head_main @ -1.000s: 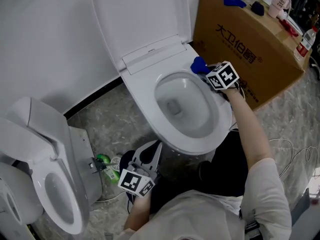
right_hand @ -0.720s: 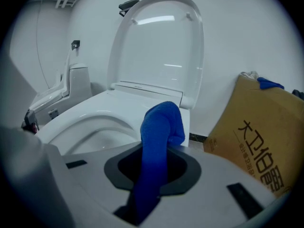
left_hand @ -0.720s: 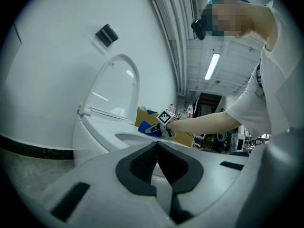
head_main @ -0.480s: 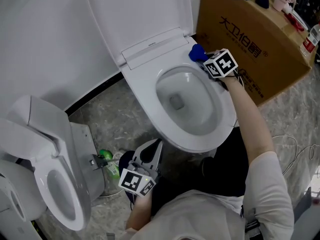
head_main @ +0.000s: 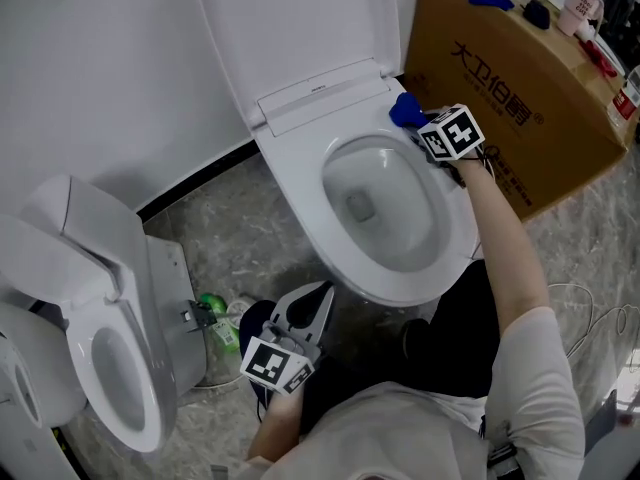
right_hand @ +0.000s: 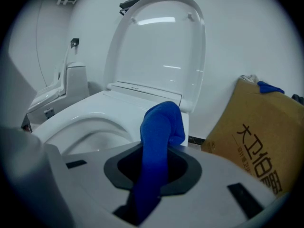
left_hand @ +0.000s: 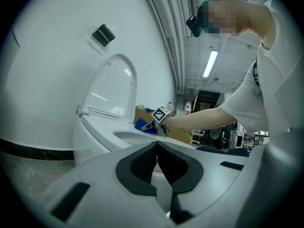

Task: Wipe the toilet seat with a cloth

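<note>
Fingers of the right gripper are clenched on the blue cloth, which rests on the rear right of the toilet seat, just beside the hinge plate under the raised lid. Compared with a second ago, the cloth has crept slightly rearward along the right side of the rim. This suggests the wipe is under way, with that side near its end and the front and left side probably still to do. The cloth's long axis runs out of the fingers towards the lid, and its free end is folded over and points at the hinge. The left gripper hangs low in front of the bowl, fingers pressed together on nothing.
</note>
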Demonstrator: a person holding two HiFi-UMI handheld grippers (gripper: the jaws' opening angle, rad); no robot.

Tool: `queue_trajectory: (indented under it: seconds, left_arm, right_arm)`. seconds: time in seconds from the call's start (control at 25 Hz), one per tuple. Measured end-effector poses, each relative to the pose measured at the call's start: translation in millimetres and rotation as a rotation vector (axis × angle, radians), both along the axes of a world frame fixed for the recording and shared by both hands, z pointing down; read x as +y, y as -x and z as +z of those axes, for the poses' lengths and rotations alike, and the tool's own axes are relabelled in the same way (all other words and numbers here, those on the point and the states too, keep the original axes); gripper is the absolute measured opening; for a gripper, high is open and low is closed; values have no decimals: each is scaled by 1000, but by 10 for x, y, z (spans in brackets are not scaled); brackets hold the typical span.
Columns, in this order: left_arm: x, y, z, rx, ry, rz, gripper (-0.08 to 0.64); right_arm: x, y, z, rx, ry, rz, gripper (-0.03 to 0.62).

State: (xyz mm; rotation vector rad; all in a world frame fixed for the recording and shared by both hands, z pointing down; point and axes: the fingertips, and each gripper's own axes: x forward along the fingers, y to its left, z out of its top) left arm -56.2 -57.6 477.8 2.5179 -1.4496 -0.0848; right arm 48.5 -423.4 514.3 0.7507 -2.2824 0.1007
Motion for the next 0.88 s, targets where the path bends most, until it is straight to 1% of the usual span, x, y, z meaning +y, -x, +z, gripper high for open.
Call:
queue_trajectory:
  seconds: [0.16,0.32,0.6,0.88]
  left_arm:
    - [-9,18,-19,11,-17,-10,5]
    - [20,28,7,15,-10,-18,5]
    - [61,151,35,21,8,-58,5]
    - [89,191,89,15,28,-64,5]
  right_arm:
    - [-23,23,3,-16,31,3,58]
    - [-48,47,-31,-6,24,15,58]
    - [-168,138,-21,8,54,52,58]
    - [-263,221,-38,-1,28,79,58]
